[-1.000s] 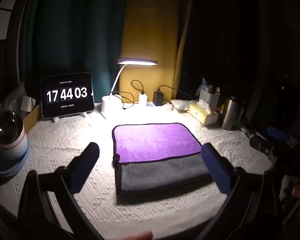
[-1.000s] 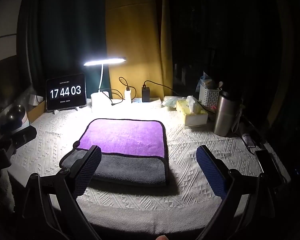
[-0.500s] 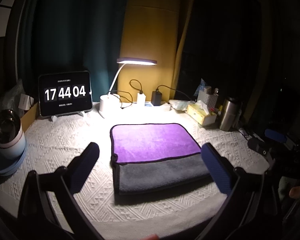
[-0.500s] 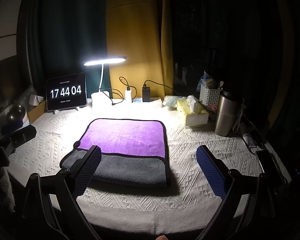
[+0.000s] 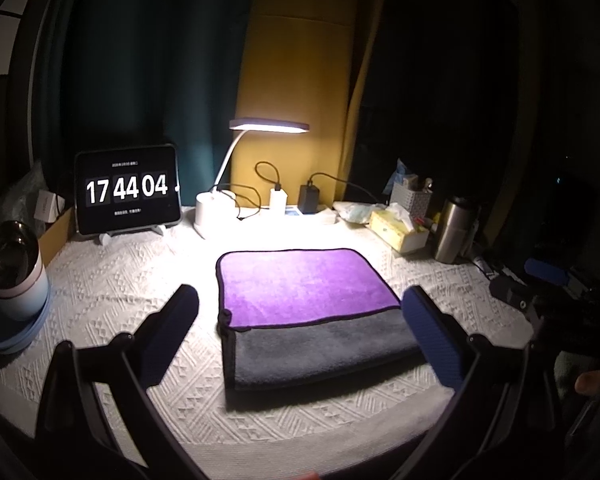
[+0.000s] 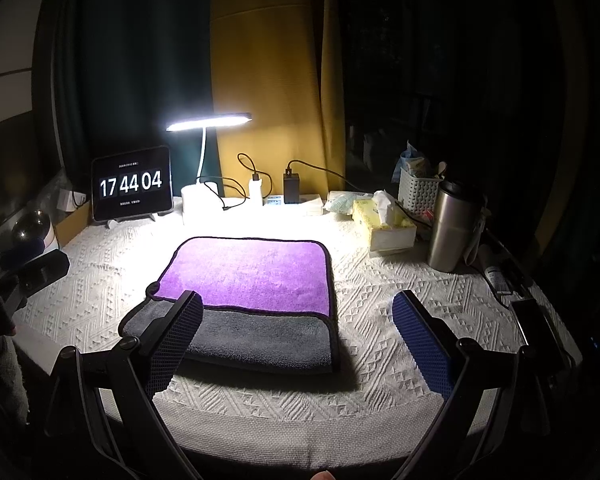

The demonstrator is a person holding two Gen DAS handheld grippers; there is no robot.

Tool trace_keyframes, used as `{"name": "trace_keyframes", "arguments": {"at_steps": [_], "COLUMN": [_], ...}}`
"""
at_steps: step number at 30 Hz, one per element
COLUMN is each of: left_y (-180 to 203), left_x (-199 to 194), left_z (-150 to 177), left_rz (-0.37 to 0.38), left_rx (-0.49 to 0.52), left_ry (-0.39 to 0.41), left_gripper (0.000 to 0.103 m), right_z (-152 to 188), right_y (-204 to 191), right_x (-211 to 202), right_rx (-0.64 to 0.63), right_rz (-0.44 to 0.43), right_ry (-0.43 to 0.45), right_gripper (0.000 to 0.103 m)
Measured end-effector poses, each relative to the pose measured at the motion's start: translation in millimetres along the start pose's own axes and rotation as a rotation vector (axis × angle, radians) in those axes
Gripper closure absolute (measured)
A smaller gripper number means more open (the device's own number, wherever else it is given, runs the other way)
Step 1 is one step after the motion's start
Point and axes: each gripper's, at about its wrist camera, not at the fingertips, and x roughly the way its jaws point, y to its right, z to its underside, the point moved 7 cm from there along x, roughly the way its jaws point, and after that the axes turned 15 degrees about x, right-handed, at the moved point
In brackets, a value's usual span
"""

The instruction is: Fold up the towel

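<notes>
A purple and grey towel (image 5: 300, 292) lies folded flat on the white patterned tablecloth, purple layer on top, a grey band showing along its near edge; it also shows in the right wrist view (image 6: 252, 276). My left gripper (image 5: 300, 336) is open and empty, held above the table in front of the towel's near edge. My right gripper (image 6: 296, 336) is open and empty, held above the towel's near right corner. Neither gripper touches the towel. The right gripper's body shows at the right of the left wrist view (image 5: 540, 292).
A lit desk lamp (image 5: 268, 126), a tablet clock (image 5: 126, 192), chargers and cables stand at the back. A tissue box (image 6: 380, 224), white basket (image 6: 418, 192) and steel tumbler (image 6: 452, 228) stand back right. A round device (image 5: 10, 268) sits at the left.
Both grippers have drifted slightly back and up from the table. The towel lies unmoved. The clock has gone from 17:44:03 to 17:44:04.
</notes>
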Motion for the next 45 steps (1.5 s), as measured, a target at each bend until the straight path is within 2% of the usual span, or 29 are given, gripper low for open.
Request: {"name": "trace_keyframes", "arguments": {"at_steps": [45], "left_y": [2.6], "left_x": [-1.5], "left_z": [-0.3], "left_rz": [0.015], "left_rx": [-0.004], "left_ry": [0.012], "left_gripper": [0.001], "right_z": [2.9], "right_y": [-2.0], "right_x": [2.7], "right_rx": [0.000], "right_rz": [-0.001], "right_ry": [-0.005], "right_gripper": [0.005]}}
